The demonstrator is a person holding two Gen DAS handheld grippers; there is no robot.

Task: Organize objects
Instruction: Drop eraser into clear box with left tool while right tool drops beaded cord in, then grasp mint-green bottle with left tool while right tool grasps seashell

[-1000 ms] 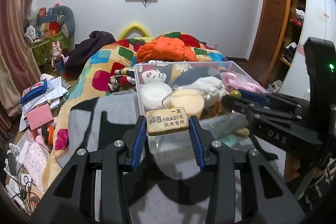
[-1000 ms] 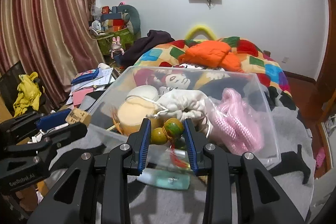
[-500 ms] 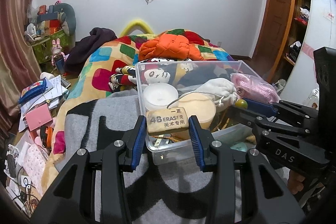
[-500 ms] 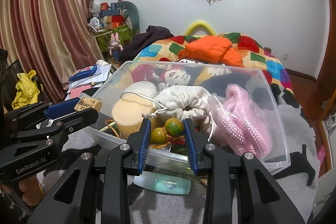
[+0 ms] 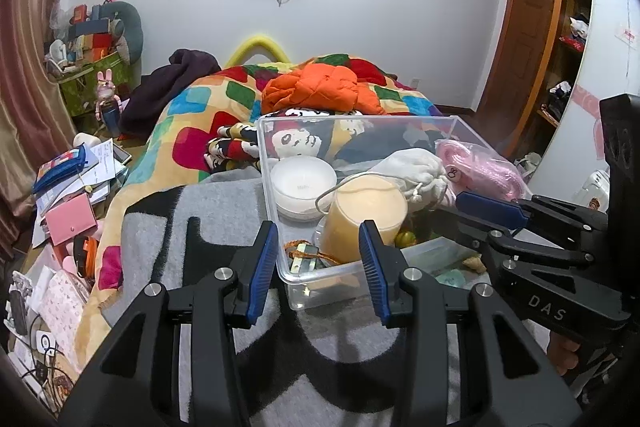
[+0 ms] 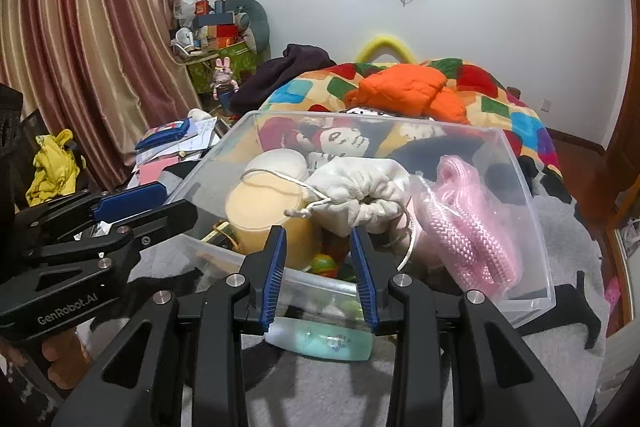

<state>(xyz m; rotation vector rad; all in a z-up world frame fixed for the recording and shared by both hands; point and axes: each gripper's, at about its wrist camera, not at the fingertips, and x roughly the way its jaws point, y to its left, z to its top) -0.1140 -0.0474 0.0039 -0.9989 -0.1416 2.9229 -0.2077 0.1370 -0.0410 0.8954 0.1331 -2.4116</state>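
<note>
Clear plastic bin [image 5: 276, 163] on grey blanket [image 5: 160, 227] at foot of bed, long side toward both tools.

Left gripper [image 5: 318, 259] poised at near left corner of bin, jaws parted, nothing between pads; released. Likely held here because a drop into that corner looks done. Corner holds small flat pieces on orange cord [image 5: 306, 257].

Right gripper [image 6: 318, 261] over near wall of bin, jaws parted, empty. Green-and-orange beads [image 6: 324, 265] lying on bin floor just beyond pads, apart from them; placed, not held.

Bin well filled: peach tub [image 5: 364, 211] upright in middle, white tub [image 5: 302, 185] behind it, drawstring pouch [image 6: 360, 195] resting against peach tub, its cord looped over the lid, pink rope in clear bag [image 6: 468, 227] filling right end. Bulky items probably set to back and sides to leave near edge free for small bits.

Mint-green soft piece [image 6: 320, 341] on blanket against near wall, outside bin. Probably next candidate; low, flat, tucked under rim, awkward to pinch.
</note>
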